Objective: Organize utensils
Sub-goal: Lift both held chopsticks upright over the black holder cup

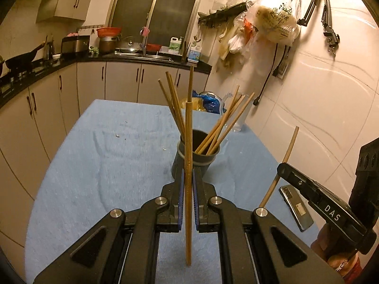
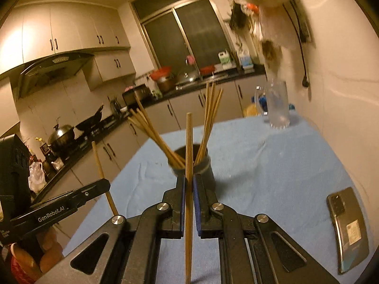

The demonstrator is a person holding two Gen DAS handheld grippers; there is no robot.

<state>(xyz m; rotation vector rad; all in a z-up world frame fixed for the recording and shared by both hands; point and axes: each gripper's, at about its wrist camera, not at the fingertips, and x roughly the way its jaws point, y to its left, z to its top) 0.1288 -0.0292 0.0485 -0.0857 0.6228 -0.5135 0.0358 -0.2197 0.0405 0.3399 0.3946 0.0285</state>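
Chopsticks are being carried in both tools: the left gripper is clamping one chopstick upright at frame centre, and the right gripper is pinching another chopstick likewise. The dark holder is standing mid-frame on the blue cloth, already bristling with sticks. Lowering each tip-first into the gap between the two leaning bunches looks wisest.

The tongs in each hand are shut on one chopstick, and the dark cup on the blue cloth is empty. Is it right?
Not quite: the dark cup is not empty. The left wrist view shows several chopsticks standing in it. The rest holds: left tongs and right tongs each grip one chopstick.
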